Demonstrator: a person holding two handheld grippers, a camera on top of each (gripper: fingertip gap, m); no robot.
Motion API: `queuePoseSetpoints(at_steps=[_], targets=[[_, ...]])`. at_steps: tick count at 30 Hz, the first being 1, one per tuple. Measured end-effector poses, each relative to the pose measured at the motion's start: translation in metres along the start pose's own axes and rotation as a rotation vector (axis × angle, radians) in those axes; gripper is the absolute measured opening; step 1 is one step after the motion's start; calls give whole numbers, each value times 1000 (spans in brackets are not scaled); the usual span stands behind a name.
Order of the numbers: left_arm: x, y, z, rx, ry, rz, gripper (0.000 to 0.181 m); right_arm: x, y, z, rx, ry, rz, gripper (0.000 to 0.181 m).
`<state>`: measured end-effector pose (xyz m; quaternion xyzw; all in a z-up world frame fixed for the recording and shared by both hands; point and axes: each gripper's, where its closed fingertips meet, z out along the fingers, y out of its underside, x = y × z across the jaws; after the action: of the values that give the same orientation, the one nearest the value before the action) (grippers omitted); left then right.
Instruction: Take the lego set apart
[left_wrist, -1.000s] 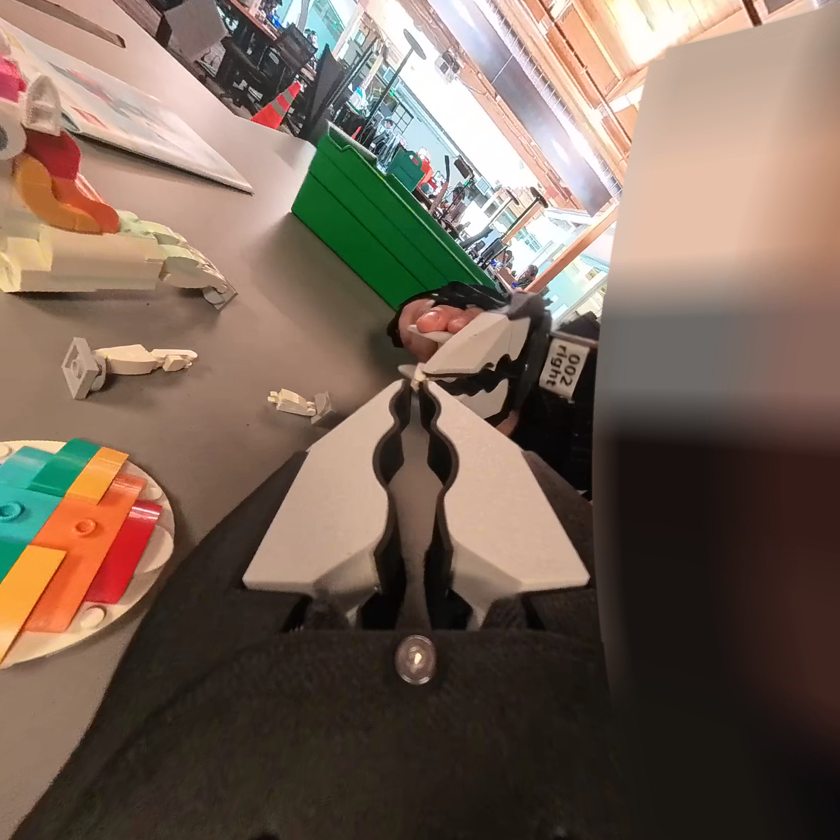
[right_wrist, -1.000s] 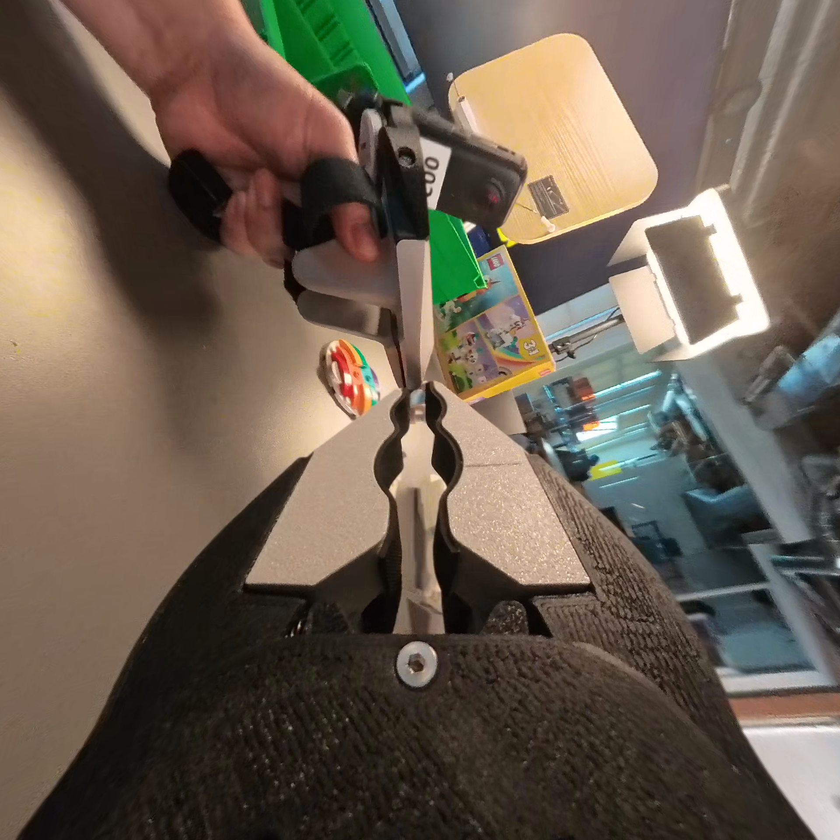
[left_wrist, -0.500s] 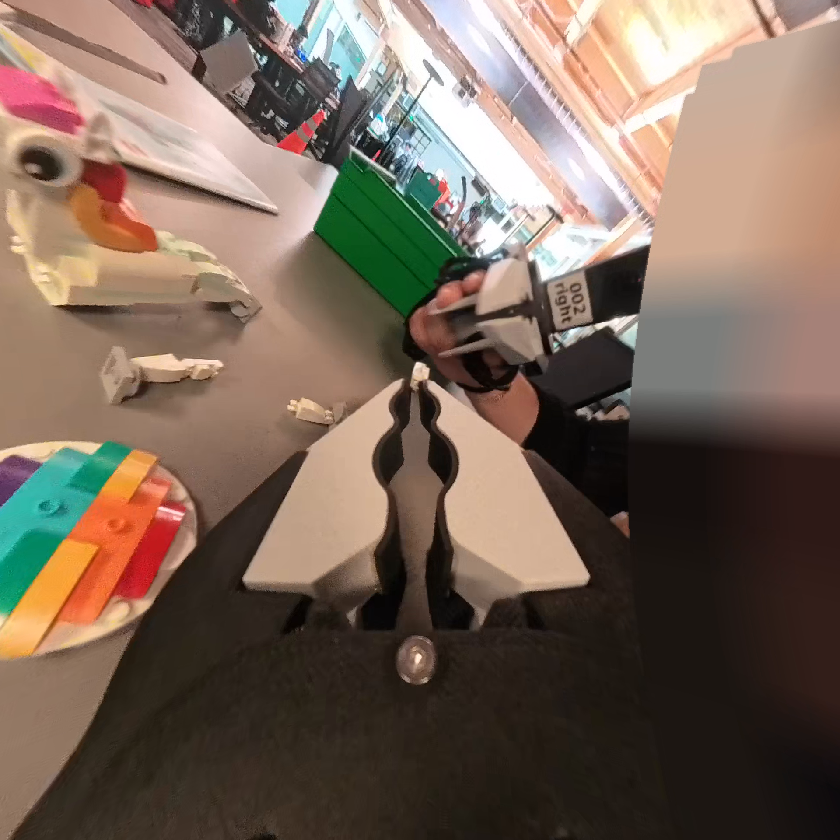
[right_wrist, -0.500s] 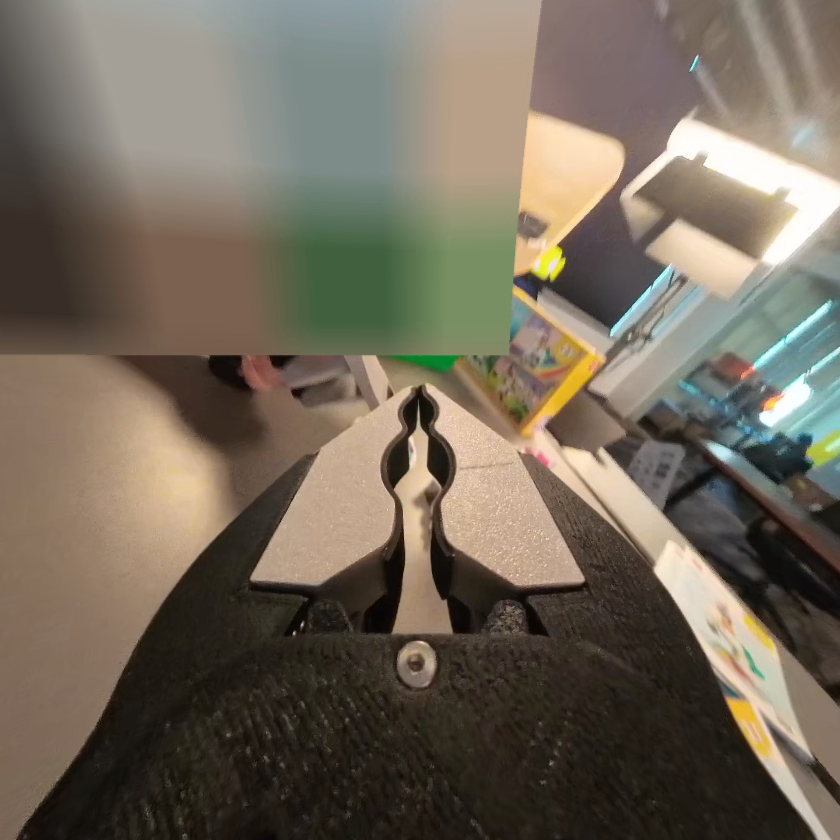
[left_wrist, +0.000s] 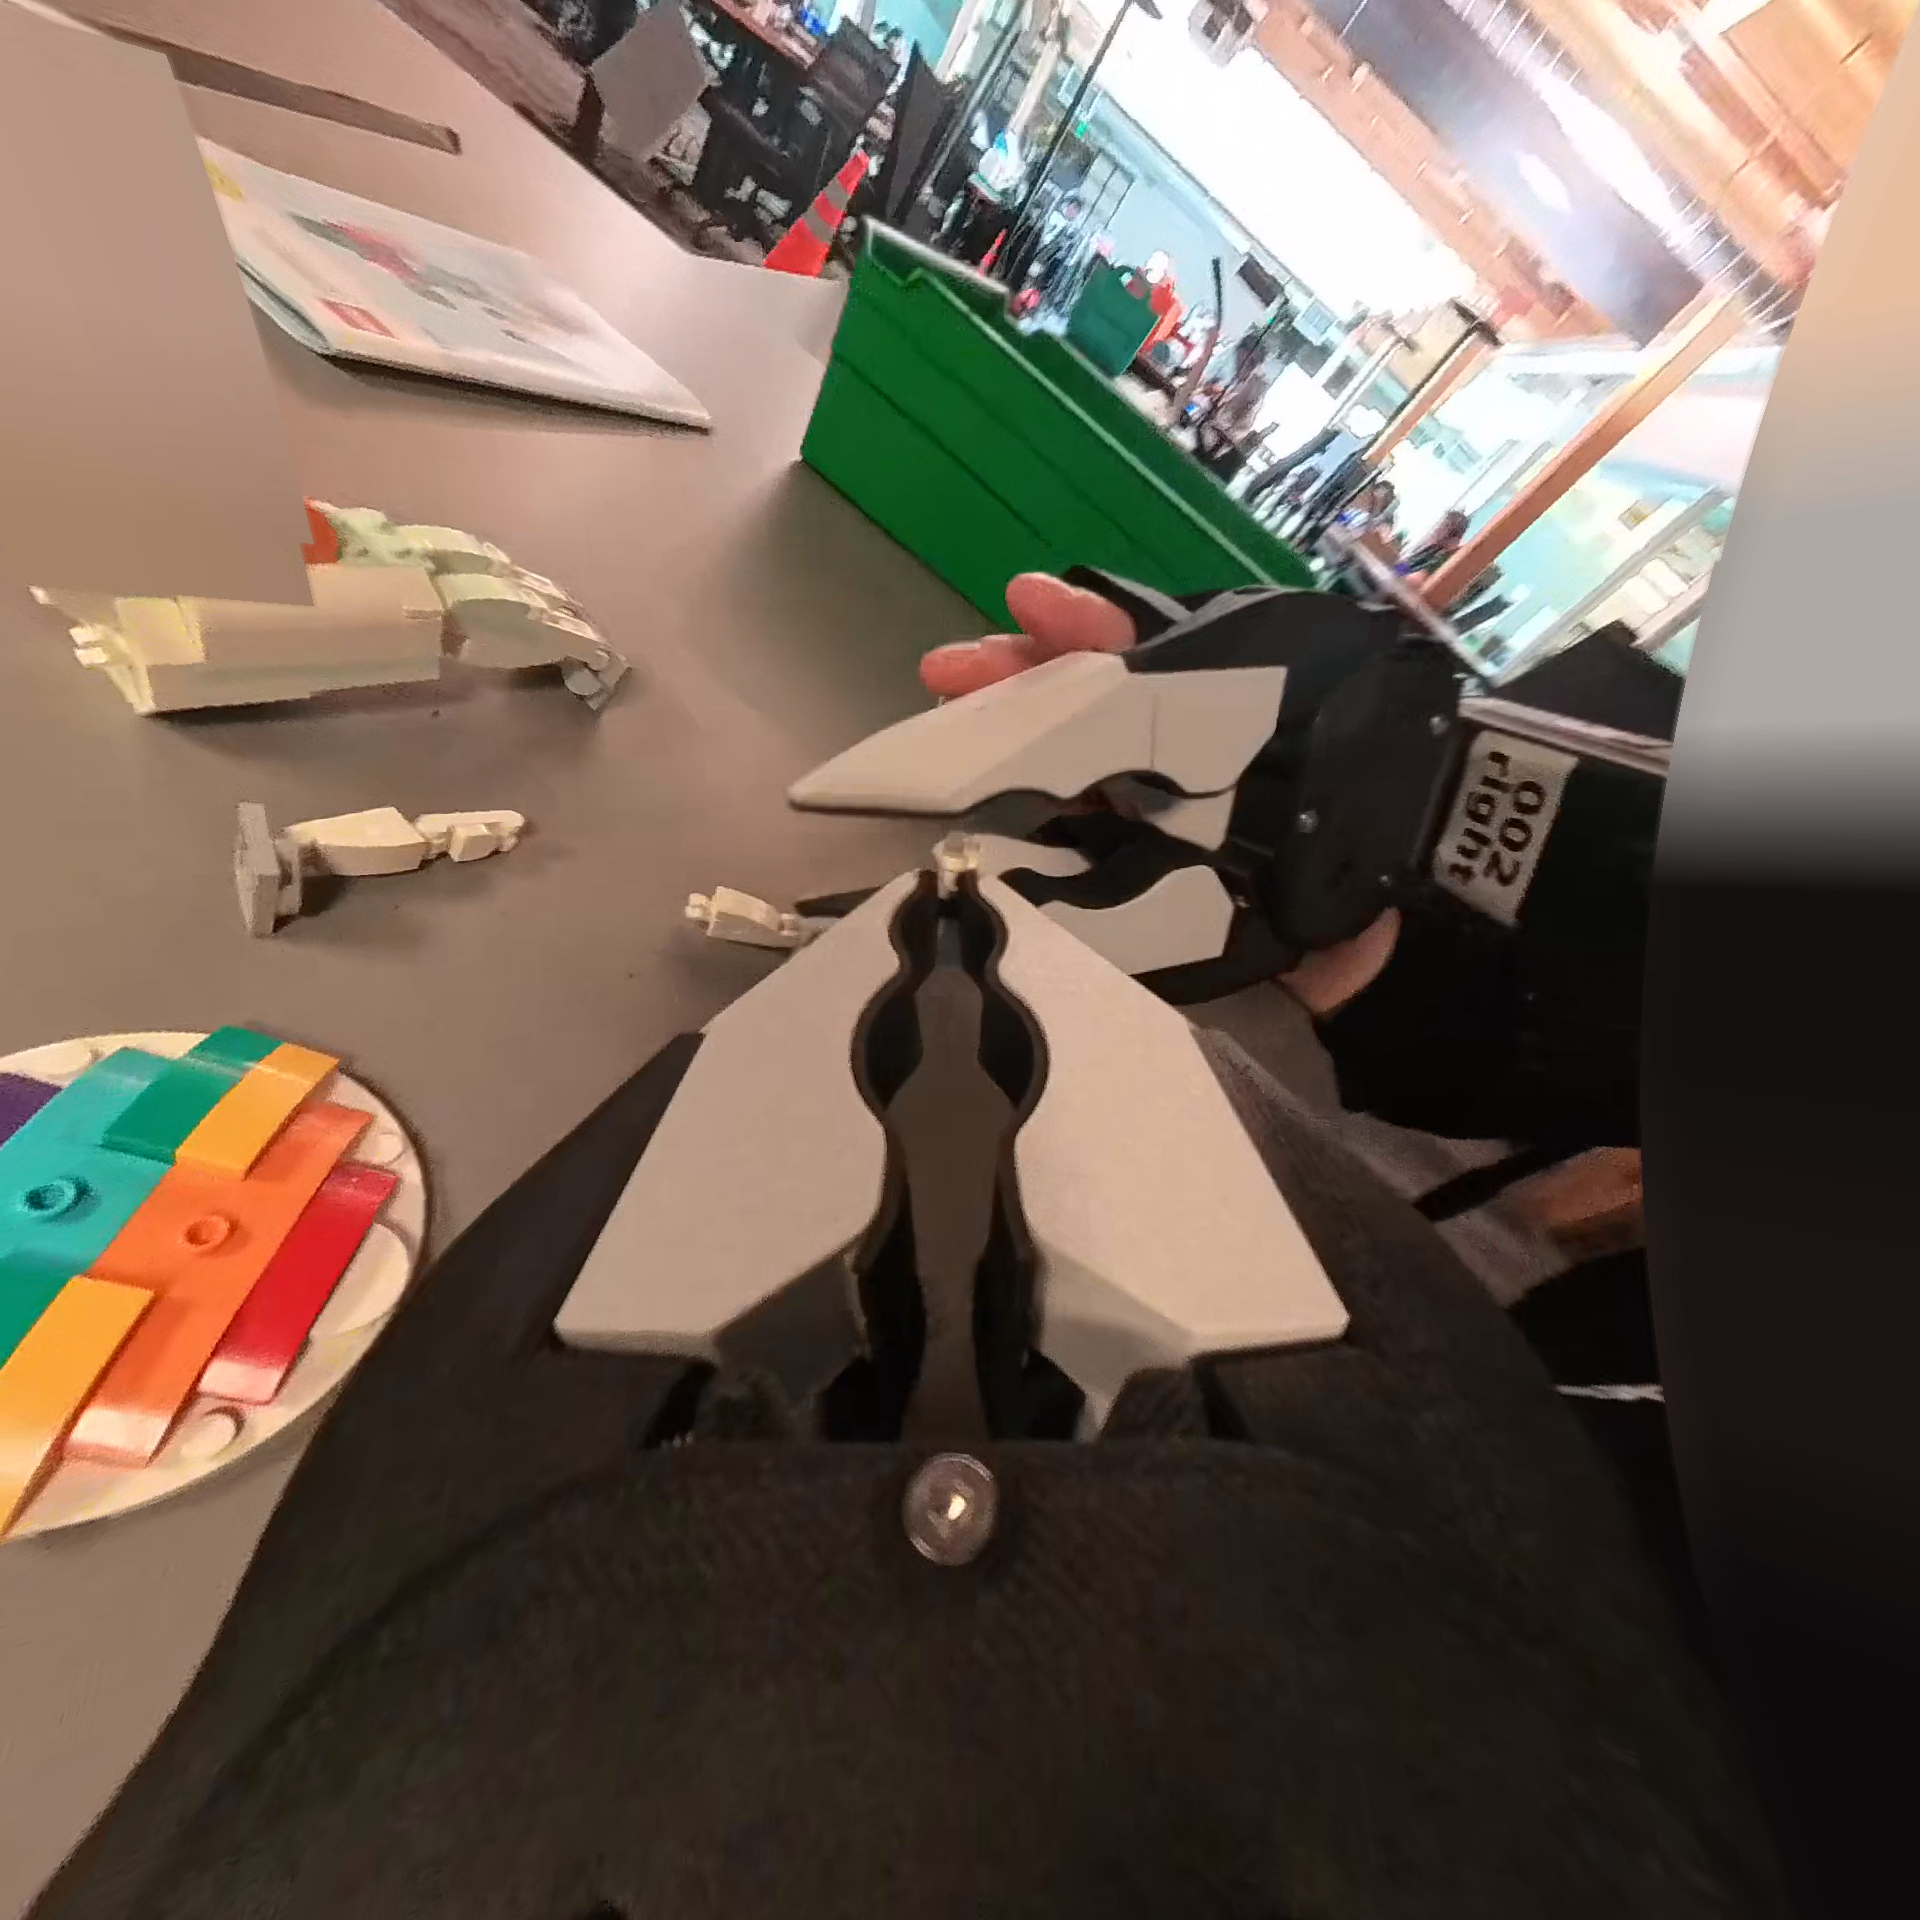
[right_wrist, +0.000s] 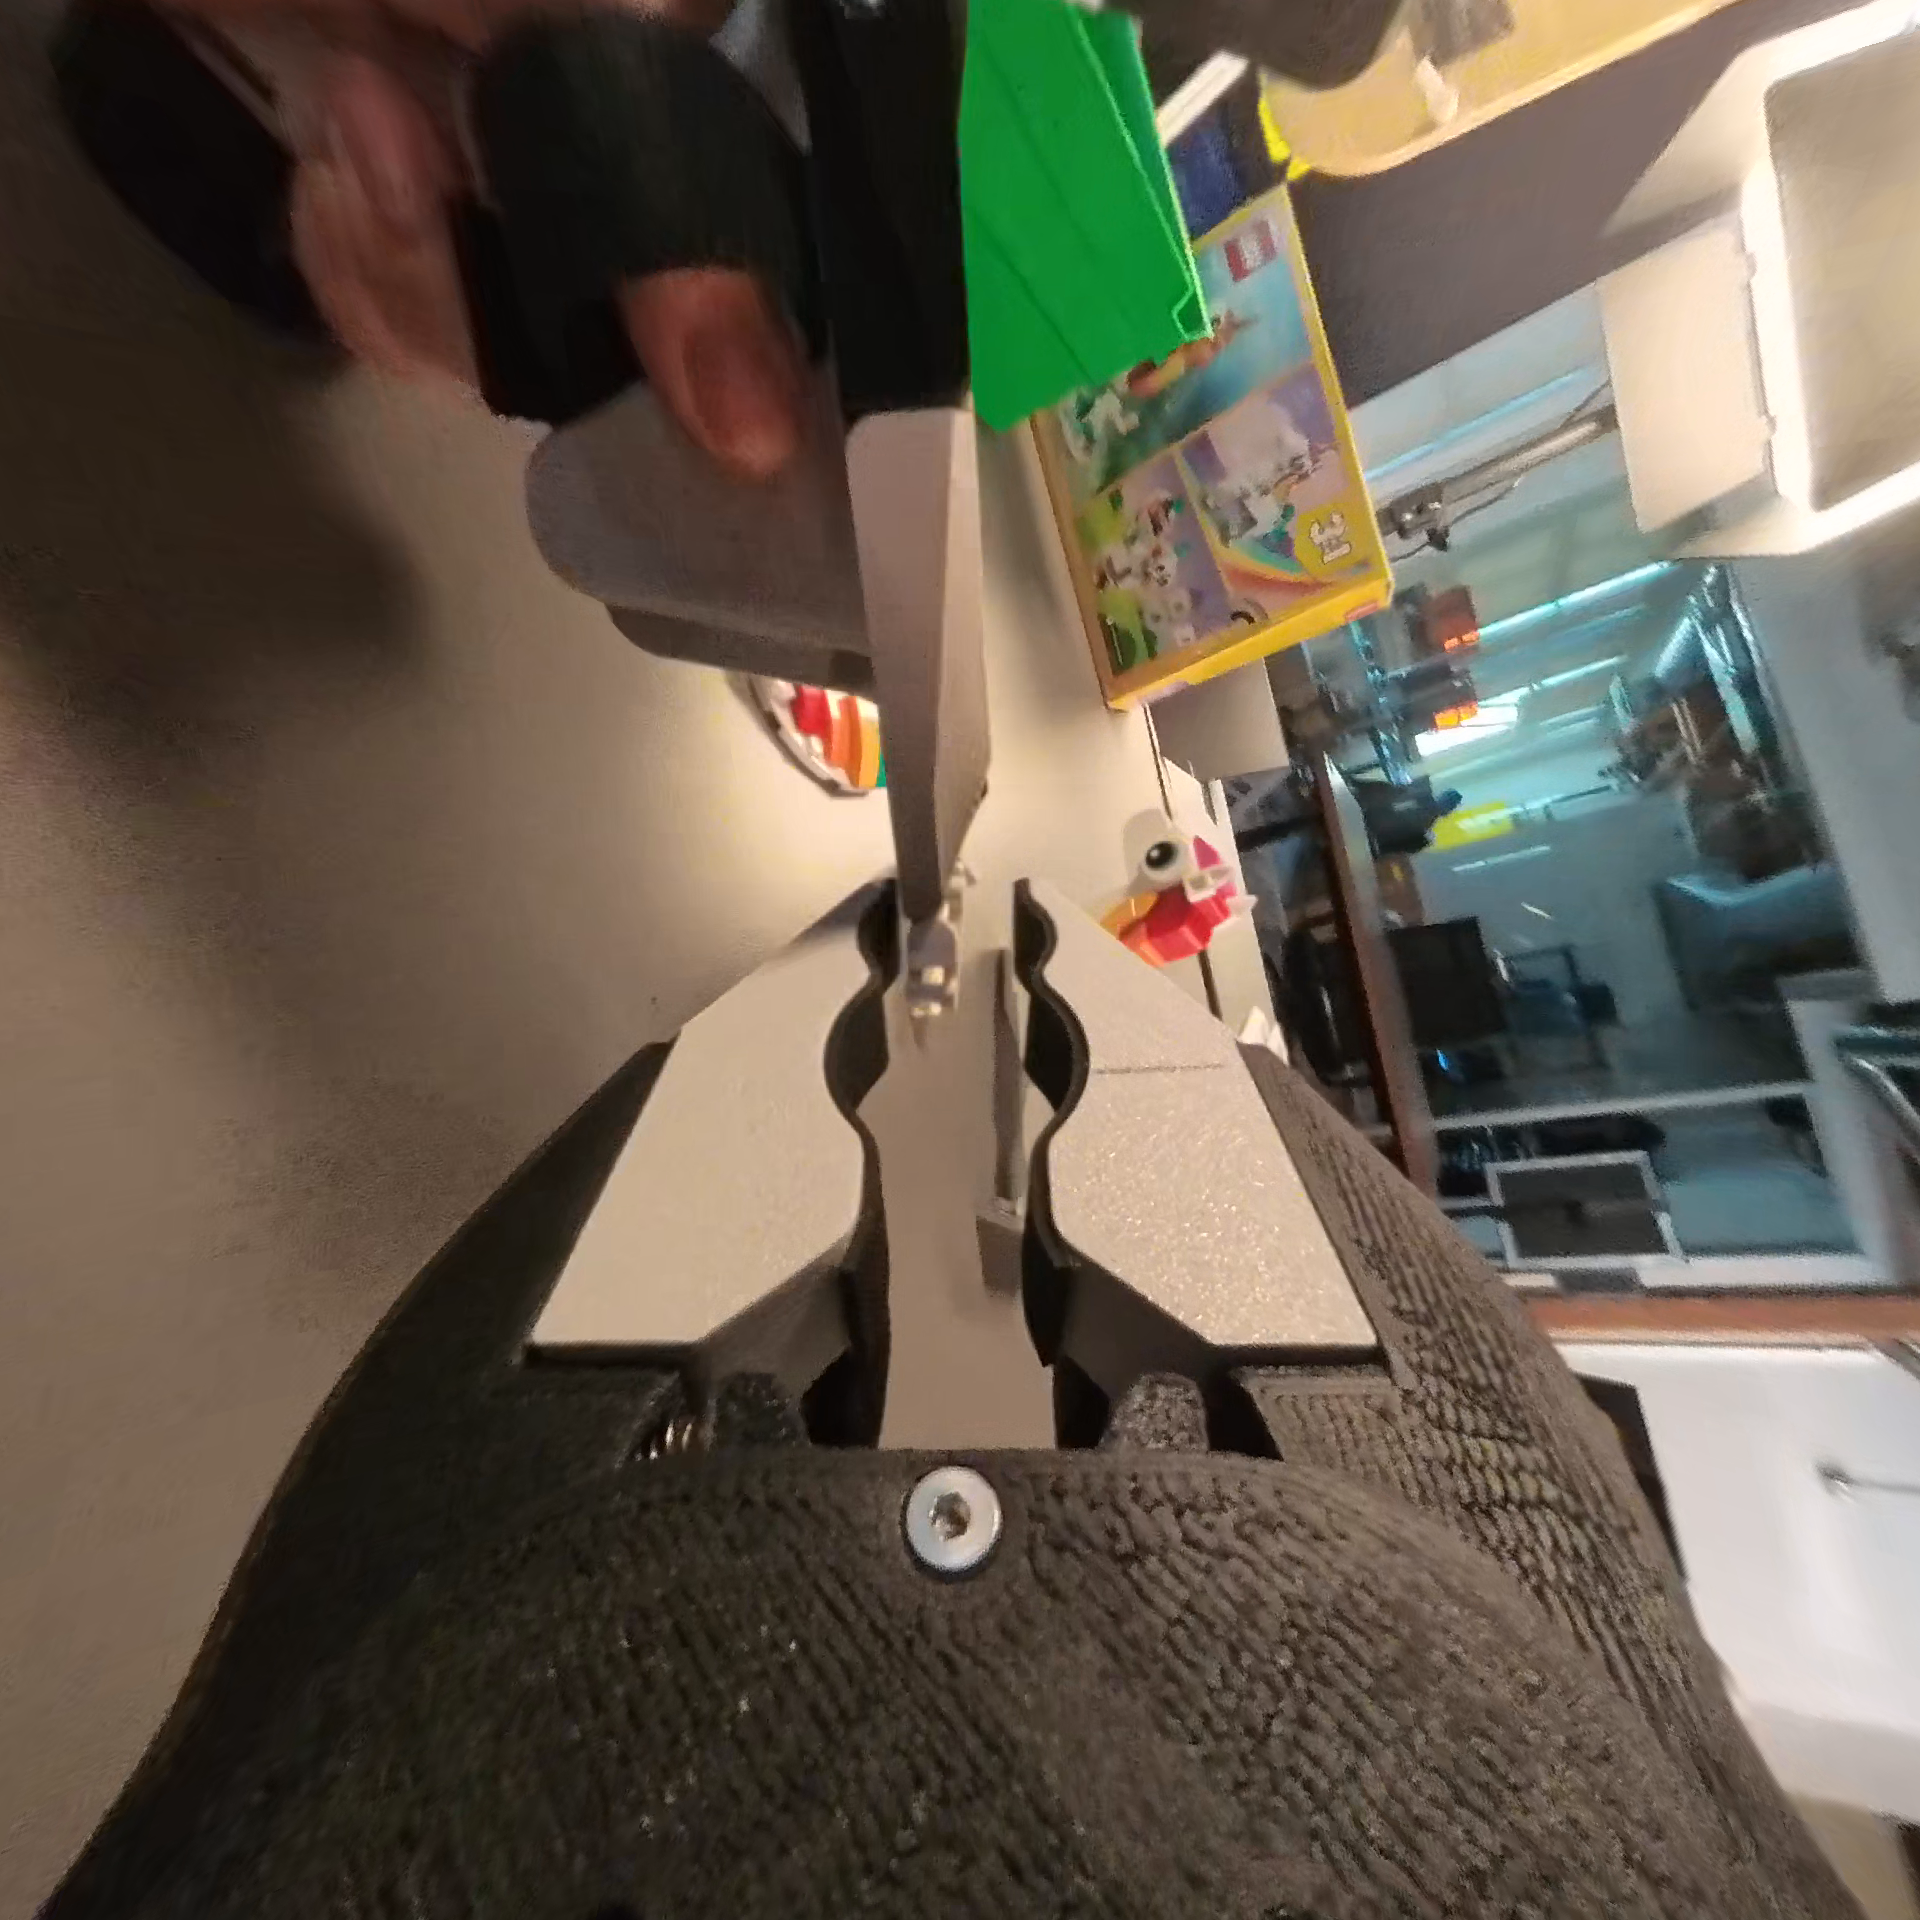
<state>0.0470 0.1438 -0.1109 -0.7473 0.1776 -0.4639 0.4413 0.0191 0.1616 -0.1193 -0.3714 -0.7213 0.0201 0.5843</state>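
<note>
1. A small pale lego piece (left_wrist: 954, 858) is pinched at the very tips of the left gripper (left_wrist: 948, 883), held above the table (left_wrist: 644, 540). In the right wrist view the same piece (right_wrist: 928, 961) is seen hanging from those tips as a short jointed part.
2. The right gripper (right_wrist: 951, 899) is parted, its jaws standing either side of the piece with a gap showing; nothing is held by it. In the left wrist view its upper finger (left_wrist: 997, 748) lies just above the piece.
3. Dismantling is judged to be partly done. Already lying loose on the table: a white limb with a grey square end (left_wrist: 353, 847), a smaller white piece (left_wrist: 743, 914), and a long white and pale green body section (left_wrist: 312, 634).
4. Left to be taken apart, as judged: the body section, a round white base (left_wrist: 187, 1257) covered with coloured strips, and a head piece with an eye and red and pink parts (right_wrist: 1179, 894).
5. Beyond these, an open booklet (left_wrist: 447, 301), a green bin (left_wrist: 997, 457) and a yellow-edged set box (right_wrist: 1216, 457) are noted.
</note>
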Motion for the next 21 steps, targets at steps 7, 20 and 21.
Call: queuePoseSetpoints(at_steps=[7,20,21], targets=[[-8,10,1,-140,-236,450,3,-16,6,6,-46,-117,82,6],[-19,14,-2,-178,-276,408,3,-20,9,4,-35,-148,71,9],[-20,15,-2,-182,-278,404,3,-21,10,4,-43,-150,65,9]])
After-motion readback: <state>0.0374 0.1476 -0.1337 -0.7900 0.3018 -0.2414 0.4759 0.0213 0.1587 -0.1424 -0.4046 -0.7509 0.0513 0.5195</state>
